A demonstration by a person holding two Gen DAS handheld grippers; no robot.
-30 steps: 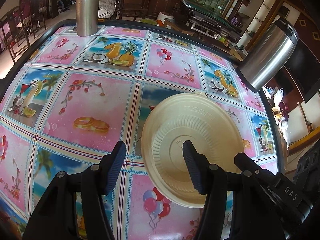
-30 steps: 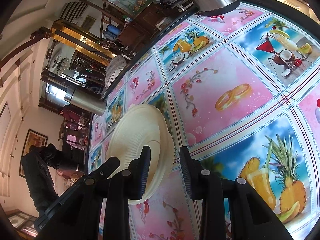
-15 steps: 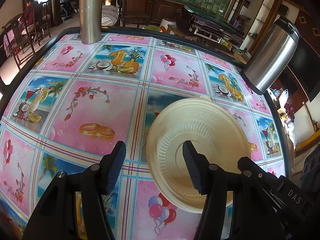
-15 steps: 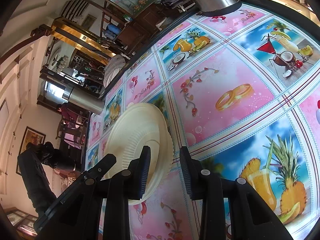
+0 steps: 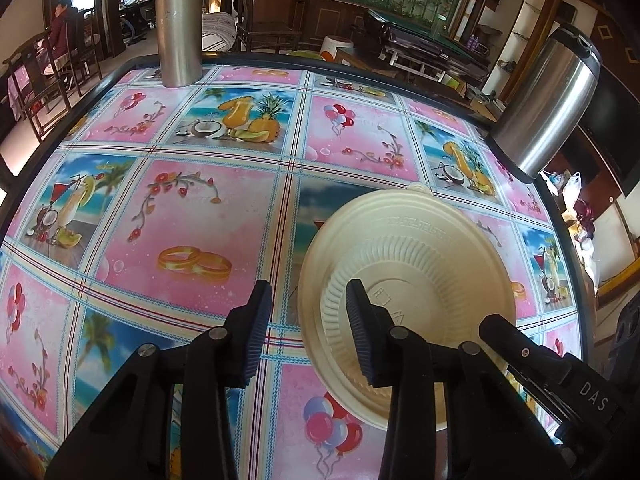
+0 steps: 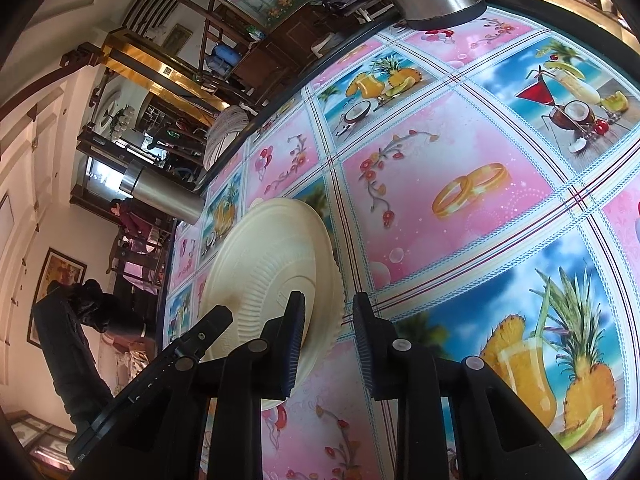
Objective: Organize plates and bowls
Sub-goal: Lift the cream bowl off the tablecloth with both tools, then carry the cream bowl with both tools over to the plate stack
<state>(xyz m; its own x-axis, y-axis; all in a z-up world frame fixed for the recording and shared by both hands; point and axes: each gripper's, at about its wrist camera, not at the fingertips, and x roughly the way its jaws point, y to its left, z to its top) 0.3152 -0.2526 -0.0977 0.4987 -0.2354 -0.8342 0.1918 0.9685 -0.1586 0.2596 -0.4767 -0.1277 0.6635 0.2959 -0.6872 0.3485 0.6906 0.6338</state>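
A cream disposable plate [image 5: 420, 248] lies upside down on the picture-print tablecloth [image 5: 192, 216]. My left gripper [image 5: 308, 332] straddles its near-left rim, and its jaws are closing. One finger is over the ribbed base, the other over bare cloth, with a gap still showing. In the right wrist view the same plate [image 6: 272, 256] seems to rest on a ribbed-rim piece beneath it. My right gripper [image 6: 330, 340] is closing around that rim, one finger above the plate and one beside it. A thin gap is left at the rim.
A steel flask [image 5: 178, 24] stands at the table's far edge and a steel jug [image 5: 548, 100] at the far right corner. The table's black rim [image 5: 560, 240] runs close behind the plate. A person [image 5: 60, 32] sits in the room at back left.
The left jaws have narrowed clearly around the plate's rim. The right jaws have drawn in a little. The plate lies where it was.
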